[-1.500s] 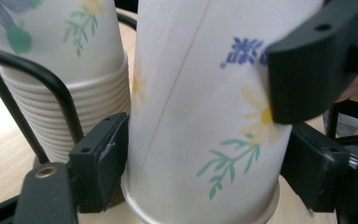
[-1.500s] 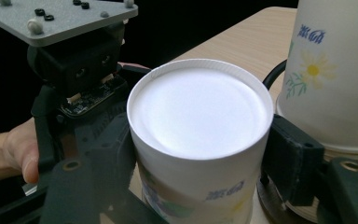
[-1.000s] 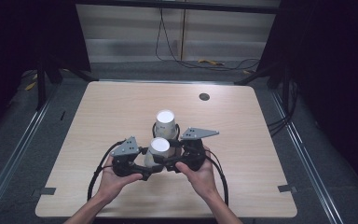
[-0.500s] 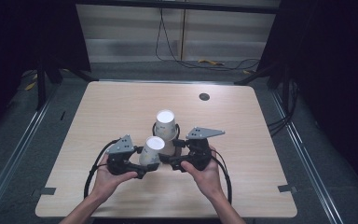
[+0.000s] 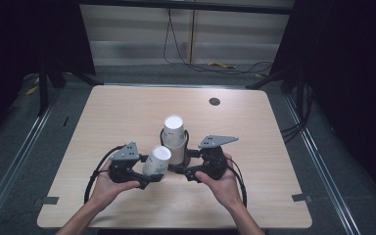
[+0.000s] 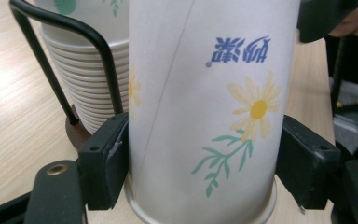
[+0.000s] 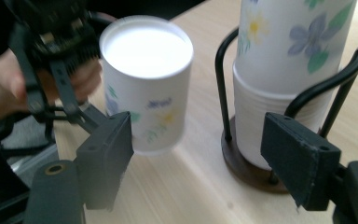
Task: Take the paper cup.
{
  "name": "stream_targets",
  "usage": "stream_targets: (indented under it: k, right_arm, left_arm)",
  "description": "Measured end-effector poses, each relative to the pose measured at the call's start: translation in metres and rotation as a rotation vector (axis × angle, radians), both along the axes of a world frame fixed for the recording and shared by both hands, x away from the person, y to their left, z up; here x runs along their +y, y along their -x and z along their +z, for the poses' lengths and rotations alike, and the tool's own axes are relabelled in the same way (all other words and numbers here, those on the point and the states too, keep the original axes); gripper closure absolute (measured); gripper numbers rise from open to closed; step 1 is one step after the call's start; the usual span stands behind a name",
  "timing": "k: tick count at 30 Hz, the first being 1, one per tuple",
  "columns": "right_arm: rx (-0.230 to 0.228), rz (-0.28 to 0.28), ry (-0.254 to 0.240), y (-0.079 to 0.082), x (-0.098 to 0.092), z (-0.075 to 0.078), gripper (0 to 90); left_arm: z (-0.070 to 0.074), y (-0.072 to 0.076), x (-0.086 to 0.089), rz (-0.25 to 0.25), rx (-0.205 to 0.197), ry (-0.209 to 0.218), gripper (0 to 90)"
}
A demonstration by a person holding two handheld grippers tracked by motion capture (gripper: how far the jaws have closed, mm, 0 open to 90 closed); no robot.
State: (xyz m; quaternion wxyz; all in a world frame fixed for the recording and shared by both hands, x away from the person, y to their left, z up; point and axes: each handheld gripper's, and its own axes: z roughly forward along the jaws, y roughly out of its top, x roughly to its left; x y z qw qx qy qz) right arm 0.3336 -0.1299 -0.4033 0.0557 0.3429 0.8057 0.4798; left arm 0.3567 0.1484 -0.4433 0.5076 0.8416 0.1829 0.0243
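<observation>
Right now, left gripper (image 5: 149, 171) clamped on a single paper cup (image 5: 156, 160), one black jaw pressed to each side of the flowered wall, as seen in the left gripper view. Cup upside down, white bottom up, tilted a little, just beside the cup holder (image 5: 175, 147) on its left as the high view has it, apart from it. Nothing to be seen inside the cup, mouth turned down towards the table (image 5: 127, 112).

Inside the holder: a stack of paper cups (image 5: 174, 137), also bottom up, many rims nested one over another between the black wire bars, standing on a round brown base (image 7: 242, 168).

Right gripper (image 5: 192, 171) just right of the holder, jaws apart with nothing between them, having just been closing. From the right gripper view, held cup (image 7: 145, 84) to one side of the holder, stack (image 7: 284, 70) rising upright from it.
</observation>
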Motion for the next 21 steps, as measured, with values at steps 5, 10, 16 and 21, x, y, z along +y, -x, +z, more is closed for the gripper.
stream_targets:
  k: [5, 10, 16, 21]
  right_arm:
    - [0.015, 0.014, 0.016, -0.001, -0.001, -0.002, 24.7]
    - [0.044, 0.034, 0.050, -0.003, 0.001, -0.002, 24.8]
    - [0.054, 0.044, 0.084, -0.005, 0.001, -0.003, 23.3]
    - [0.059, 0.048, 0.115, -0.004, -0.001, -0.005, 22.7]
  left_arm:
    - [0.000, -0.004, 0.007, 0.005, 0.012, -0.002, 26.6]
    - [0.006, -0.007, 0.006, 0.000, 0.017, -0.028, 26.6]
    - [0.011, -0.007, 0.003, -0.014, 0.009, -0.045, 26.5]
    - [0.004, -0.006, 0.000, -0.029, 0.010, -0.086, 26.4]
